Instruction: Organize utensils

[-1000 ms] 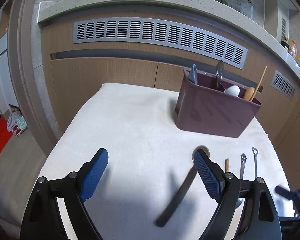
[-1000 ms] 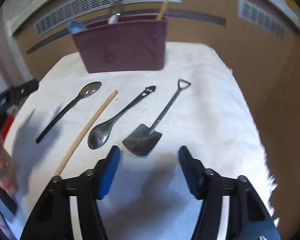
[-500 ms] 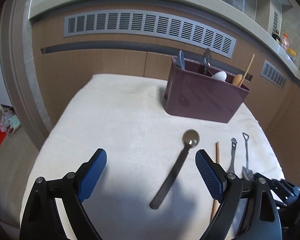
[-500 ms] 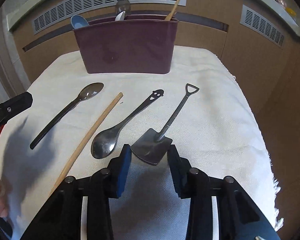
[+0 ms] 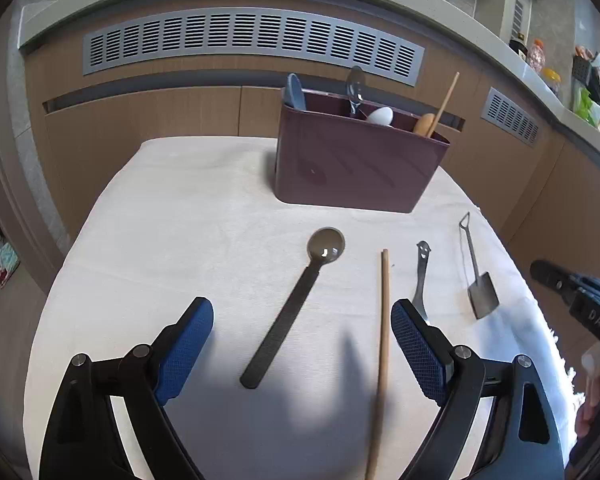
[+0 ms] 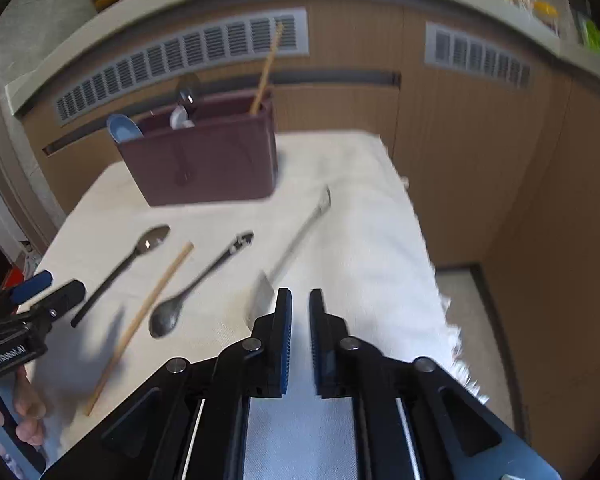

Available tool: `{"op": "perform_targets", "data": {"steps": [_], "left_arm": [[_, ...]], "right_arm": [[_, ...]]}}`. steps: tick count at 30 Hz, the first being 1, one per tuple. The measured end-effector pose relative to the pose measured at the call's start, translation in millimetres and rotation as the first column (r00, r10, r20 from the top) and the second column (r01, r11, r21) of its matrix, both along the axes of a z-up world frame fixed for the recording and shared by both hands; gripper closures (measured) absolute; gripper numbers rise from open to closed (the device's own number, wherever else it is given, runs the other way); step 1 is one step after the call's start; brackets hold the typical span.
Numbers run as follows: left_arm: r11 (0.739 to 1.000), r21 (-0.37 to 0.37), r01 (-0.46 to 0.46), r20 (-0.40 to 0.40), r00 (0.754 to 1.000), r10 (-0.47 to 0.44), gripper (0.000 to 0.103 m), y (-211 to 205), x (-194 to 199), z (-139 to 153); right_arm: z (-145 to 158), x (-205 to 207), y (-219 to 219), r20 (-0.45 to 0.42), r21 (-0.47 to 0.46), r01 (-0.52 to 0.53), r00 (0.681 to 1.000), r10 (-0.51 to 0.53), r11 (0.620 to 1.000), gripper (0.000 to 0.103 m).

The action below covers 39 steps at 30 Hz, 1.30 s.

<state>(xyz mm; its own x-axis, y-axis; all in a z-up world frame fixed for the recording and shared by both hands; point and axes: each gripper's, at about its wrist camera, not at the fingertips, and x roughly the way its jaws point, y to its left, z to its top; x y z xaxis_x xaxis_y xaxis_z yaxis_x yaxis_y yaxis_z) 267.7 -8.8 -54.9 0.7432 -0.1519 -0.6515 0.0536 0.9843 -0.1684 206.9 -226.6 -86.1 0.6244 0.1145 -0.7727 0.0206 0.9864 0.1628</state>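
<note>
A maroon utensil holder [image 5: 360,164] [image 6: 204,164] stands at the back of the white cloth and holds several utensils. On the cloth lie a black-handled spoon [image 5: 296,304] [image 6: 120,272], a wooden chopstick [image 5: 382,344] [image 6: 140,320], a smiley-handled metal spoon [image 5: 420,272] [image 6: 196,288] and a small shovel-shaped spoon [image 5: 476,272] [image 6: 296,240]. My left gripper [image 5: 302,344] is open above the black spoon's handle and the chopstick. My right gripper [image 6: 300,320] is nearly shut with nothing between its pads, just right of the shovel spoon's blade.
The white cloth [image 5: 188,216] covers a small table with a frayed right edge [image 6: 452,320]. Wooden cabinets with grey vents [image 5: 252,40] stand behind. Floor drops off right of the table [image 6: 472,320]. The left gripper shows in the right wrist view [image 6: 24,320].
My right gripper's jaws have closed from wide open to nearly shut and it shifted right of the shovel spoon. My left gripper moved right, over the black spoon and chopstick.
</note>
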Motion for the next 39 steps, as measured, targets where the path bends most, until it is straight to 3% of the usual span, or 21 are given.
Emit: {"op": "perform_targets", "data": {"steps": [5, 7, 9, 13, 18, 23, 24, 27, 31, 34, 35, 36, 39], "left_arm": [[1.0, 0.018, 0.017, -0.025, 1.0, -0.017, 0.013, -2.9, 5.5, -3.7], [1.0, 0.015, 0.024, -0.027, 0.999, -0.024, 0.013, -0.3, 5.7, -4.5], [1.0, 0.011, 0.023, -0.028, 0.999, -0.023, 0.013, 3.9, 5.5, -5.3], [0.999, -0.033, -0.007, -0.04, 0.999, 0.005, 0.012, 14.4, 5.7, -8.6], [0.995, -0.1, -0.019, -0.077, 0.997, 0.011, 0.012, 23.5, 9.8, -15.3], [0.995, -0.102, -0.015, -0.075, 0.997, 0.008, 0.012, 26.7, 6.8, -17.3], [0.994, -0.107, -0.016, -0.078, 0.997, 0.008, 0.012, 27.0, 6.8, -17.5], [0.993, -0.113, -0.012, -0.082, 0.997, 0.003, 0.012, 27.3, 5.4, -16.7], [0.996, -0.093, -0.007, -0.072, 0.997, 0.001, 0.012, 24.5, 1.3, -12.7], [0.997, -0.083, 0.004, -0.081, 0.997, -0.011, 0.012, 18.1, 1.6, -11.9], [0.997, -0.082, 0.011, -0.085, 0.996, -0.018, 0.012, 15.0, 1.7, -11.6], [0.996, -0.084, 0.019, -0.087, 0.996, -0.026, 0.012, 12.5, 2.0, -11.0], [0.995, -0.081, 0.053, -0.083, 0.995, -0.059, 0.012, 1.1, -0.3, -7.1]], "right_arm": [[-23.7, 14.4, 9.8, -0.074, 0.08, -0.02, 0.997, 0.026, 0.997, 0.089], [-19.0, 22.2, 16.2, -0.06, 0.064, -0.041, 0.997, 0.045, 0.997, 0.077], [-14.0, 25.9, 24.2, -0.05, 0.042, -0.059, 0.997, 0.061, 0.997, 0.054], [-18.0, 17.3, 42.1, -0.049, 0.034, 0.004, 0.999, -0.002, 0.999, 0.051], [-35.3, 23.1, 54.2, -0.111, 0.037, 0.076, 0.991, -0.072, 0.996, 0.06], [-35.6, 31.6, 64.5, -0.091, -0.035, 0.072, 0.993, -0.075, 0.997, 0.06], [-35.5, 32.2, 66.0, -0.083, -0.056, 0.06, 0.994, -0.064, 0.997, 0.069], [-32.5, 28.5, 64.4, -0.052, -0.117, 0.03, 0.998, -0.037, 0.993, 0.072], [-5.8, 9.6, 46.5, 0.103, -0.217, 0.049, 0.994, -0.027, 0.975, 0.074], [27.3, -3.1, 29.6, 0.204, -0.233, 0.054, 0.979, -0.005, 0.971, 0.074], [37.6, -5.5, 24.3, 0.225, -0.226, 0.053, 0.974, -0.001, 0.973, 0.078], [49.2, -8.2, 18.4, 0.25, -0.213, 0.048, 0.968, 0.007, 0.976, 0.099], [77.6, -7.3, 3.7, 0.289, -0.175, 0.017, 0.957, 0.035, 0.985, 0.101]]}}
